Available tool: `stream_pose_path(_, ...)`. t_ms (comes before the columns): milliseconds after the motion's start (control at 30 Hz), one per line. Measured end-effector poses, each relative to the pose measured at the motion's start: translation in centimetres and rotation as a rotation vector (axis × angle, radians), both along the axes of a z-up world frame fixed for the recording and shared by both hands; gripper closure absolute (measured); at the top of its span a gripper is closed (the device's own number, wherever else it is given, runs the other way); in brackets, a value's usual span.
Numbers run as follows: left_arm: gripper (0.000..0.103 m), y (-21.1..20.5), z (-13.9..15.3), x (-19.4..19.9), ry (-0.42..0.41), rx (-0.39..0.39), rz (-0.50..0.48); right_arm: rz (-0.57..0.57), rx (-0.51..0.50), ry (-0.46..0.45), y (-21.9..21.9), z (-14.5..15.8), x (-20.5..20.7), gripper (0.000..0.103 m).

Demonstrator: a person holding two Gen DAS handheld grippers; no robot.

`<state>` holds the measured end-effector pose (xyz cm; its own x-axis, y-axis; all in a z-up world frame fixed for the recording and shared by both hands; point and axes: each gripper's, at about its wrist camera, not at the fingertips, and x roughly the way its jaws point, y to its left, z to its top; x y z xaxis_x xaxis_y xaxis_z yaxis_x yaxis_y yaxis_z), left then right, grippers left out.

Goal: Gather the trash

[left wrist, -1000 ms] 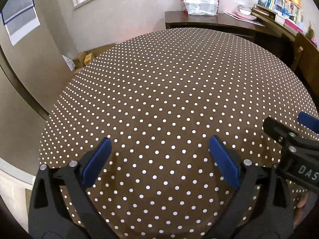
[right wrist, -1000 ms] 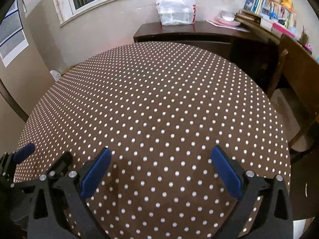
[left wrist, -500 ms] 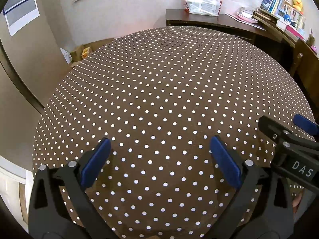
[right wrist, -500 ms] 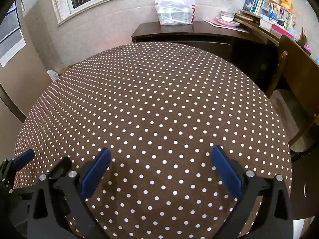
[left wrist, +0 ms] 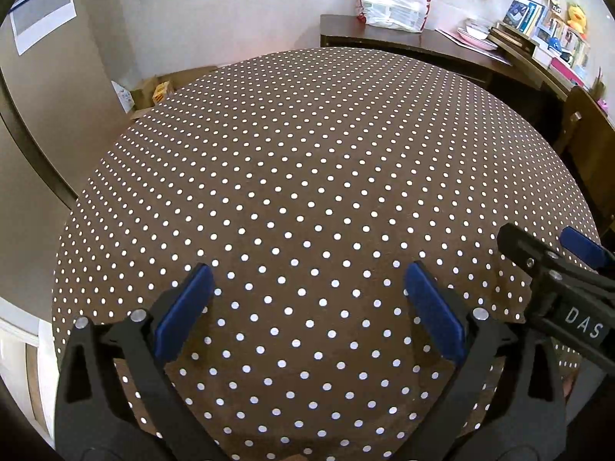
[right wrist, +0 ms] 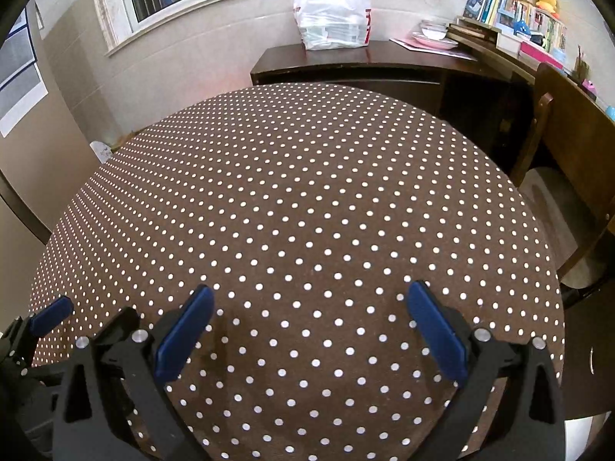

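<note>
A round table with a brown white-dotted cloth point(left wrist: 307, 176) fills both views point(right wrist: 307, 199). No trash shows on it. My left gripper point(left wrist: 307, 280) is open and empty above the near part of the table. My right gripper point(right wrist: 307, 299) is open and empty beside it. The right gripper also shows at the right edge of the left wrist view point(left wrist: 553, 253). The left gripper shows at the lower left of the right wrist view point(right wrist: 88, 315).
A dark wooden desk point(right wrist: 384, 57) stands behind the table with a white plastic bag point(right wrist: 332, 19), plates and books on it. A wooden chair point(right wrist: 565, 130) stands at the right. Cardboard boxes point(left wrist: 161, 88) lie on the floor at the far left.
Both grippers have pulled back and risen slightly, so more of the table's near edge shows. Both have stayed open and empty.
</note>
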<state>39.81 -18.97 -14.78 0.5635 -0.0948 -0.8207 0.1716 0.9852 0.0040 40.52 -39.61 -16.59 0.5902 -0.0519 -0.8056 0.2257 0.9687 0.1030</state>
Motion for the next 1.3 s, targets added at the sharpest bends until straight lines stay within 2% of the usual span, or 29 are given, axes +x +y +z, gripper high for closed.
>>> stream_pose_path(1300, 0.005, 0.04, 0.06, -0.10, 0.000, 0.002, 0.003, -0.010, -0.022, 0.009, 0.79, -0.11, 0.48, 0.004)
